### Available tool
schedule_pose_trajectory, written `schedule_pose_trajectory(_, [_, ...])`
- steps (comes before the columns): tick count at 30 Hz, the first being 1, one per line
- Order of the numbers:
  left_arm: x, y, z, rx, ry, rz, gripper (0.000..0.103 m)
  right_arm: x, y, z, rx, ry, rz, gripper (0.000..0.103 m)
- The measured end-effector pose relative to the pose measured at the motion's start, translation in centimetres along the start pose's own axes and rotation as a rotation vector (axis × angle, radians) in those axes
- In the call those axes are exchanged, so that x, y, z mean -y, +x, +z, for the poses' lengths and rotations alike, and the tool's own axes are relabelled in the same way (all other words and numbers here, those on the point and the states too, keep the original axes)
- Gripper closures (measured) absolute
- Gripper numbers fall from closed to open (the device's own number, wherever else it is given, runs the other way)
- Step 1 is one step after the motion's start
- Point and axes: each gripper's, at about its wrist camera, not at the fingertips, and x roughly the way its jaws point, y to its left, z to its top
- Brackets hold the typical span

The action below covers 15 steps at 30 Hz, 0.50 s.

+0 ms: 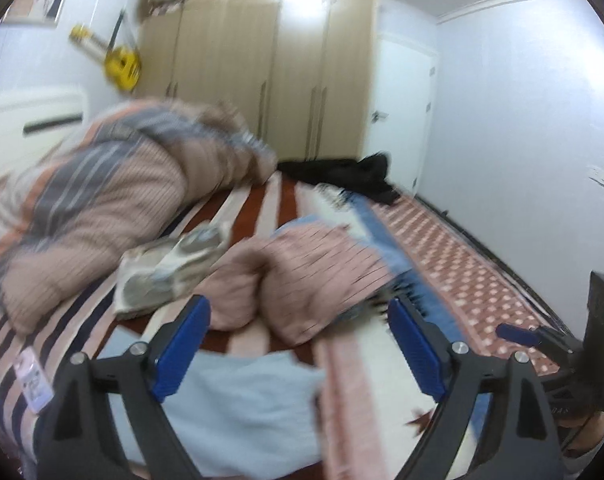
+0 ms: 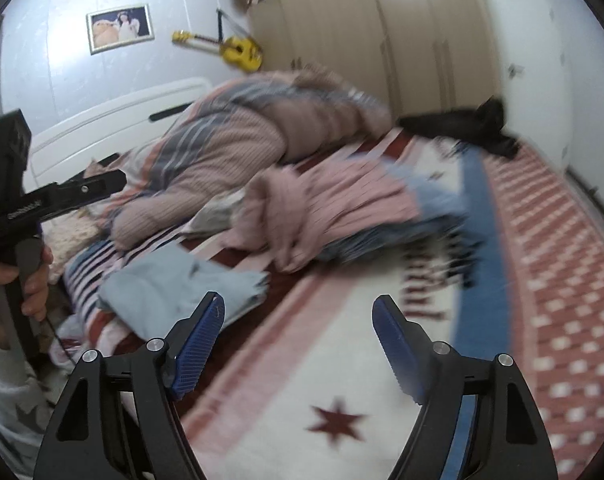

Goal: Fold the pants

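Note:
A folded light blue garment lies on the bed just under and in front of my left gripper, which is open with nothing between its blue pads. In the right wrist view the same blue garment sits left of my right gripper, also open and empty above the blanket. A crumpled pink striped garment lies further out, on top of some blue cloth. Blur keeps me from telling which pieces are pants.
A striped quilt is heaped at the left, with a grey patterned folded piece beside it. Black clothes lie at the far end of the bed by the wardrobe. The star-patterned blanket covers the near bed. A hand holds the left gripper's handle.

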Motion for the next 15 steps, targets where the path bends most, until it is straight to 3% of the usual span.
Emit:
schedule_pose_trajectory(2, [2.4,-0.6,0.1,0.038,0.028,-0.006,0.007,0.4,-2.4,0.1,0.050,-0.034,-0.050,0.013])
schedule_pose_trajectory(4, [4.9,-1.6,0.0,0.096,0.053,-0.004,0.001,0.5,-5.3,0.0,0.111,-0.075,-0.109,0.012])
schedule_pose_trajectory(7, [8.1,-3.1,-0.7,0.177,0.092,-0.034,0.001,0.9,-8.4,-0.2,0.168,-0.076,-0.146,0.006])
schedule_pose_trajectory(11, [10.5,-3.6,-1.6,0.195,0.113,-0.018,0.001,1.4,-11.6,-1.0,0.215,-0.079,-0.204,0.001])
schedule_pose_trajectory(15, [11.7,-3.7,-2.4,0.197,0.096,-0.052,0.001,1.7,-14.0,-1.7,0.245,-0.083,-0.226,0.001])
